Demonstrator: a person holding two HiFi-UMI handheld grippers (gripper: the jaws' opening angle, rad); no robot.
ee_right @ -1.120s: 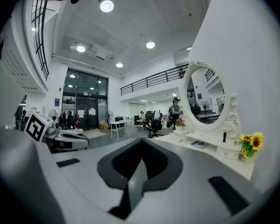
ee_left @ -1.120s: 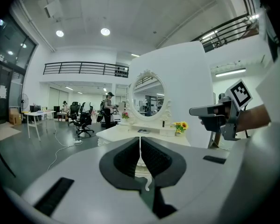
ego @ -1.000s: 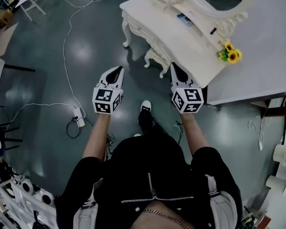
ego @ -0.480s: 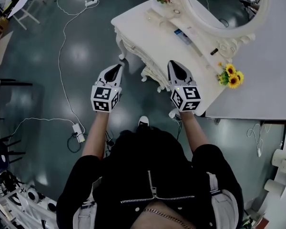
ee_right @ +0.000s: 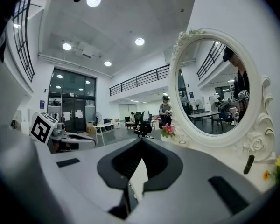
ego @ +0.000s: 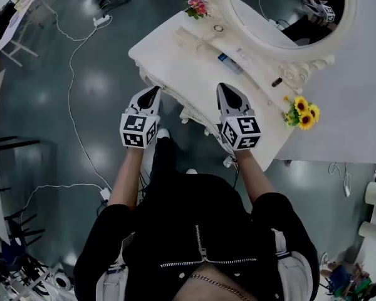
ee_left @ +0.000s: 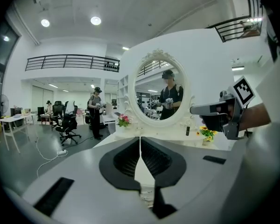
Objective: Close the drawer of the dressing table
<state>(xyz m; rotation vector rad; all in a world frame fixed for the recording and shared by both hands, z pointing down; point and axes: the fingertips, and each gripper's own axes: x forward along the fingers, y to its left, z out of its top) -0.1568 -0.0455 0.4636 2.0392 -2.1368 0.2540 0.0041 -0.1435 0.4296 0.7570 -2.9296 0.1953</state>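
The white dressing table [ego: 175, 55] with its oval mirror [ego: 282, 5] stands just ahead of me. Its carved front [ego: 191, 113], where the drawer sits, shows between my two grippers, and I cannot tell how far the drawer stands out. My left gripper [ego: 154, 91] is shut and empty, with its tips at the table's front edge. My right gripper [ego: 225, 88] is also shut and empty, with its tips over the tabletop. In the left gripper view the closed jaws [ee_left: 140, 138] point at the mirror [ee_left: 159, 94]. The right gripper view shows closed jaws [ee_right: 141, 140] beside the mirror [ee_right: 210, 87].
Sunflowers [ego: 304, 111] stand at the table's right end and pink flowers [ego: 197, 6] at its far corner. Small items lie on the top near the mirror. A white cable [ego: 72, 105] runs across the dark floor on the left. My shoe [ego: 161, 133] is near the table's legs.
I have walked toward the dressing table, which now sits closer and lower in the head view. Both grippers have moved forward with me and now reach its front edge. Both stay shut.
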